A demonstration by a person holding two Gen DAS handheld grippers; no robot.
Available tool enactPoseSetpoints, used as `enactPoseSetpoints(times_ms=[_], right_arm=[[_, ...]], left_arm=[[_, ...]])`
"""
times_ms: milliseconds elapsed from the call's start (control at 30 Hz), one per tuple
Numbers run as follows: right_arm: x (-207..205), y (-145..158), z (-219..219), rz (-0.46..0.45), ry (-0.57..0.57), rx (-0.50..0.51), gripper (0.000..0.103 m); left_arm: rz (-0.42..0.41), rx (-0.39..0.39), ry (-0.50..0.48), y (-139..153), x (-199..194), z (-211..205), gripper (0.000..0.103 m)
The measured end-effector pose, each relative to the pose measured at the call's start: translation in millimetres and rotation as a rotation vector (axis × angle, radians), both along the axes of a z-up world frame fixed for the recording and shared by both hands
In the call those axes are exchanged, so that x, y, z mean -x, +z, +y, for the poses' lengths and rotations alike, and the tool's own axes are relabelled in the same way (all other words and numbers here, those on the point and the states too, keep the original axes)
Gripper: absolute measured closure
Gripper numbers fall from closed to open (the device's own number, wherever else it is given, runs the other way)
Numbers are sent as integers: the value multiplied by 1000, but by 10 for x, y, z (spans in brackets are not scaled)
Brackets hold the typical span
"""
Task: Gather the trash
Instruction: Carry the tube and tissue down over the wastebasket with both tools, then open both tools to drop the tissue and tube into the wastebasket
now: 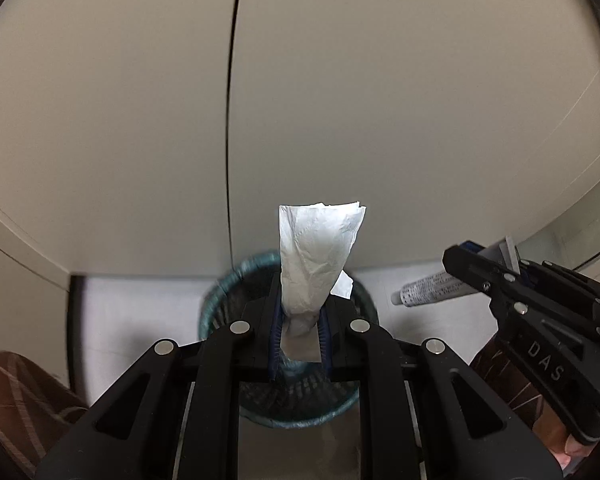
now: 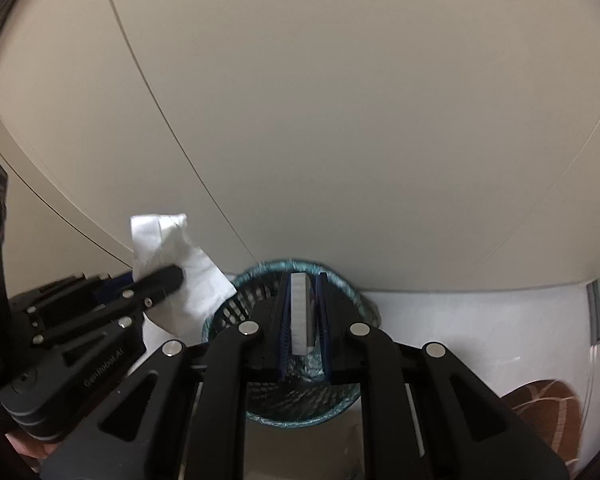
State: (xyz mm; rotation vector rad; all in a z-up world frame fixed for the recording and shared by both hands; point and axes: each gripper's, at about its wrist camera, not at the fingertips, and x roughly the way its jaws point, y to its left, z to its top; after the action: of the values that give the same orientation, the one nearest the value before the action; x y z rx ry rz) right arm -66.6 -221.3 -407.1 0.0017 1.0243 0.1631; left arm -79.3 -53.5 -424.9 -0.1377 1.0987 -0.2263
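Note:
My left gripper (image 1: 300, 312) is shut on a crumpled white tissue (image 1: 318, 256) that sticks up past the fingers, above a round teal-lined waste basket (image 1: 220, 292) on the floor. My right gripper (image 2: 303, 304) is shut on a white tube (image 2: 300, 312), held over the same basket (image 2: 332, 412). In the left wrist view the right gripper (image 1: 484, 264) shows at the right with the printed tube (image 1: 428, 290) hanging from it. In the right wrist view the left gripper (image 2: 160, 280) shows at the left with the tissue (image 2: 180, 276).
Beige cabinet doors (image 1: 340, 100) rise right behind the basket. The floor (image 1: 140, 320) is white. Brown patterned slippers (image 1: 20, 400) show at the lower left and, in the right wrist view, the lower right (image 2: 540, 412).

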Motion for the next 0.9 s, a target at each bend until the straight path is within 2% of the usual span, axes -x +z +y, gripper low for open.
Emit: enactPoseSetpoints(times_ms=[100, 233, 367, 600, 900], right_arm=[[-56, -275, -12, 53, -7, 15, 92], [-129, -477, -35, 94, -4, 27, 92], [-122, -658, -112, 143, -21, 13, 92], [-137, -720, -127, 166, -17, 9, 92], [-268, -999, -114, 213, -18, 11, 92]], left_arm=[[50, 5, -21, -258, -49, 0, 88], [127, 21, -23, -508, -126, 6, 88], [147, 15, -46, -611, -96, -18, 88], [162, -5, -69, -646, -63, -74, 84], [182, -39, -34, -703, -163, -92, 57]])
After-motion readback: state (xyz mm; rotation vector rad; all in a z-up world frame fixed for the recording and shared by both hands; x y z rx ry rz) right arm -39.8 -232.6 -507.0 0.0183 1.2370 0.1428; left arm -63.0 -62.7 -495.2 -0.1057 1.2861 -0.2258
